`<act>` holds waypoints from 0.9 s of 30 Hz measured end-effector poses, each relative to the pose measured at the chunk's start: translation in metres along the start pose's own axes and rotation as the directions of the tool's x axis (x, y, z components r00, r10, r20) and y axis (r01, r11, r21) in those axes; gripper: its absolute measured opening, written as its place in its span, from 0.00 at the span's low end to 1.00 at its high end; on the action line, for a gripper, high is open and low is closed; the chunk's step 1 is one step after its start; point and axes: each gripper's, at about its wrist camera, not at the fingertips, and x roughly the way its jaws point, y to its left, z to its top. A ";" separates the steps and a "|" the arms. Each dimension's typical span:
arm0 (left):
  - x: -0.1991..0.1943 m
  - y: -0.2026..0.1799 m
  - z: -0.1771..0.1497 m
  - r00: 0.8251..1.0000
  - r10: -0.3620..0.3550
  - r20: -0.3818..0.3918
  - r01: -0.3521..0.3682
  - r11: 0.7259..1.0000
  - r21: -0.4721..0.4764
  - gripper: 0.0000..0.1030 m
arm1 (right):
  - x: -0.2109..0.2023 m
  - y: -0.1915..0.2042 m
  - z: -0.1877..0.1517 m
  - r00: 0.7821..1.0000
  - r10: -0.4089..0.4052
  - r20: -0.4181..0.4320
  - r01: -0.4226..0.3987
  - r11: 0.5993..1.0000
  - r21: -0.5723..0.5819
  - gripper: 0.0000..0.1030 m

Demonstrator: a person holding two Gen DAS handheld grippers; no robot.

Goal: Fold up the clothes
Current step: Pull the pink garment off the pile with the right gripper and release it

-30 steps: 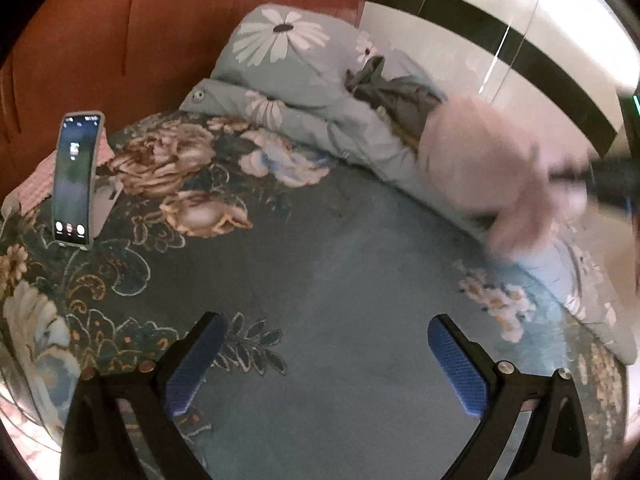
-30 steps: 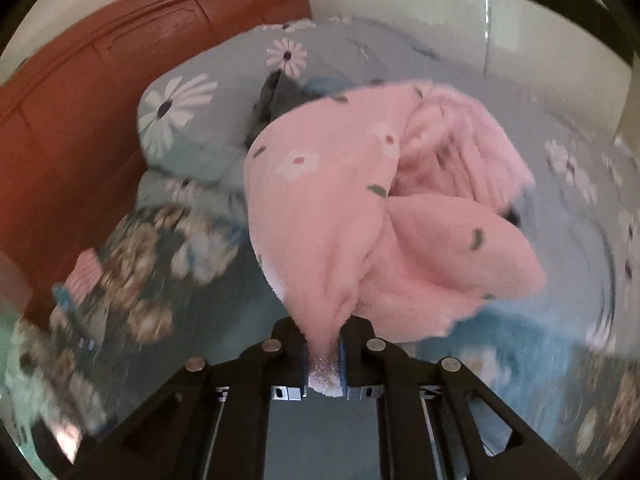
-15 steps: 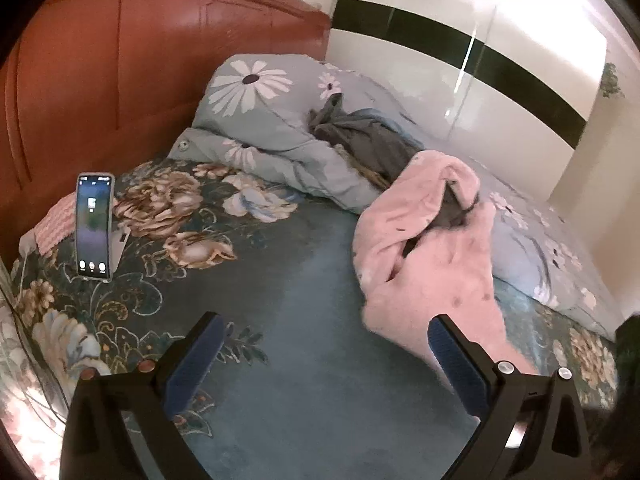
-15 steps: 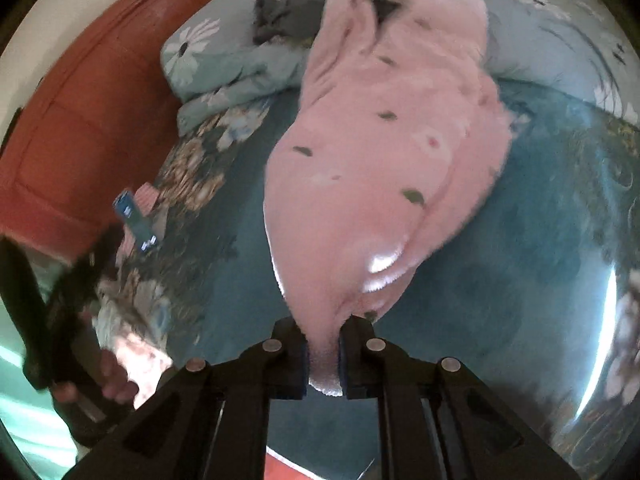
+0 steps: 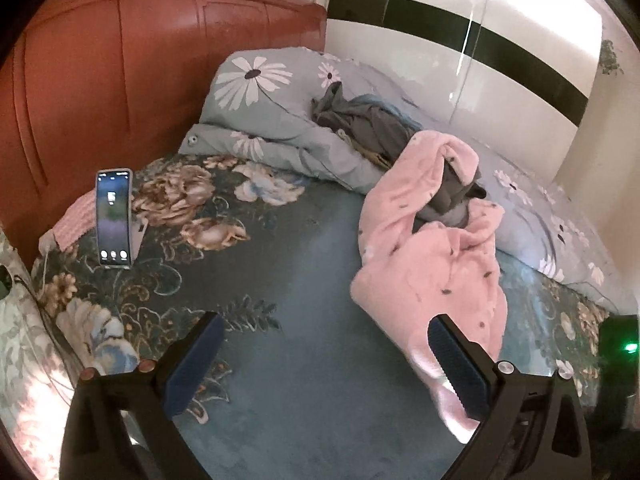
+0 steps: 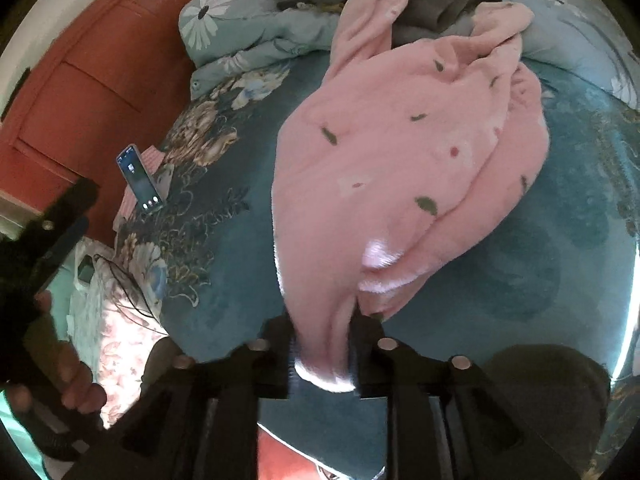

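Observation:
A pink fleece garment (image 5: 432, 264) (image 6: 400, 152) with small leaf prints lies crumpled on the teal floral bedspread (image 5: 280, 280). Its far end drapes over a grey garment (image 5: 372, 124) (image 6: 424, 4) on the quilt. My right gripper (image 6: 324, 356) points down at the bed with the pink garment's near end between its fingers. Its jaws are opening, and the blurred cloth sits loose in the widened gap. My left gripper (image 5: 320, 364) hovers open and empty to the left of the pink garment, its right pad (image 5: 456, 364) in front of the hem.
A lit phone (image 5: 114, 216) (image 6: 140, 182) leans upright at the bed's left side, near the red wooden headboard (image 5: 120, 60). A blue daisy-print quilt (image 5: 272, 112) is bunched along the back. A hand holds the left gripper (image 6: 52, 240) beyond the bed's edge.
The pink garment swung in from the right and came down onto the bedspread. The right gripper's fingers, tight on its end before, now stand wider apart. The left gripper rose and pulled back.

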 end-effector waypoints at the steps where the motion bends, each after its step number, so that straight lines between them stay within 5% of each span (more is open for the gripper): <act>1: 0.001 -0.003 -0.001 1.000 0.001 -0.004 -0.001 1.000 0.009 1.00 | -0.006 -0.003 -0.001 1.000 0.009 0.010 -0.009 1.000 0.003 0.30; 6: 0.011 -0.029 -0.006 0.999 -0.005 -0.038 0.008 0.997 0.079 1.00 | -0.041 -0.038 0.002 0.993 0.001 0.122 -0.011 0.997 0.080 0.40; 9: 0.022 -0.056 -0.008 0.997 -0.025 -0.070 0.035 0.989 0.140 1.00 | -0.054 -0.081 0.010 0.984 -0.038 0.176 -0.002 0.975 0.221 0.42; 13: 0.046 -0.111 -0.009 0.990 -0.058 -0.124 0.089 0.964 0.252 1.00 | -0.056 -0.149 0.014 0.977 -0.076 0.197 -0.025 0.884 0.467 0.42; 17: 0.081 -0.163 -0.006 0.971 -0.101 -0.217 0.163 0.943 0.291 1.00 | -0.036 -0.206 0.014 0.976 -0.006 0.220 -0.147 0.728 0.670 0.42; 22: 0.135 -0.219 0.004 0.950 -0.110 -0.293 0.205 0.926 0.317 1.00 | -0.008 -0.240 0.016 0.957 0.044 0.288 -0.259 0.581 0.772 0.42; 27: 0.194 -0.267 0.018 0.953 -0.036 -0.300 0.156 0.909 0.387 1.00 | 0.009 -0.253 0.010 0.945 0.059 0.321 -0.304 0.516 0.801 0.42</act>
